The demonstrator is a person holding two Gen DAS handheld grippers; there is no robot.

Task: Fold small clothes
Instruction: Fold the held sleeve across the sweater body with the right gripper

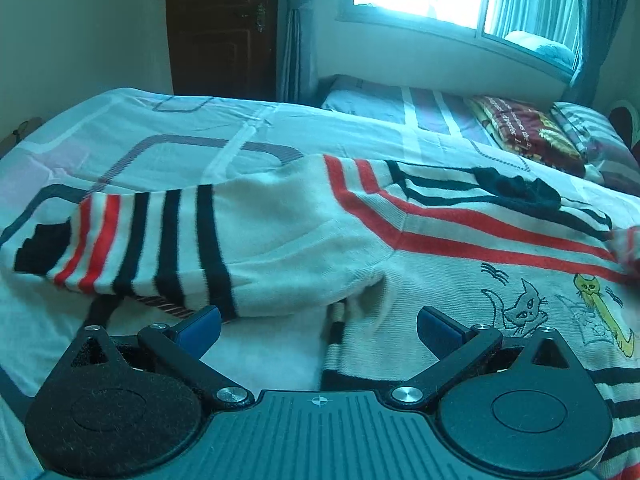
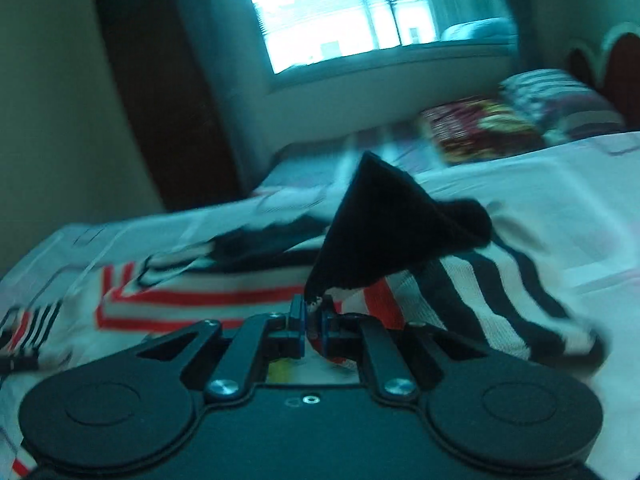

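Knitted cream wool, banded in red and navy, that's the small child's sweater (image 1: 360,232) spread flat on the pale patterned bedsheet (image 1: 168,128), embroidered cats facing up near the hem. Left gripper (image 1: 319,326) hangs low over the sweater's side seam, its blue-padded fingers (image 1: 436,330) spread wide and holding nothing, one to the bedsheet side, one over the body panel. Across on the other view, the right gripper (image 2: 314,320) has its jaws pinched narrow on the dark navy cuff (image 2: 384,228) of the far striped sleeve (image 2: 500,292), and the cuff stands up in a peak above the bed while the rest of the sleeve drapes down behind it; the picture is blurred, so that gripper looks to be on the move. The step in hand, I'd judge, is folding that sleeve in over the chest. To do it well: carry the cuff low and straight across, keep the fold line at the shoulder seam, lay it flat before releasing, and let the free left gripper pin the body so it doesn't drag. The sweater's long axis runs from the hem near the left gripper to the dark collar (image 1: 516,190) farther off; the near sleeve (image 1: 140,240) lies crosswise, cuff pointing left
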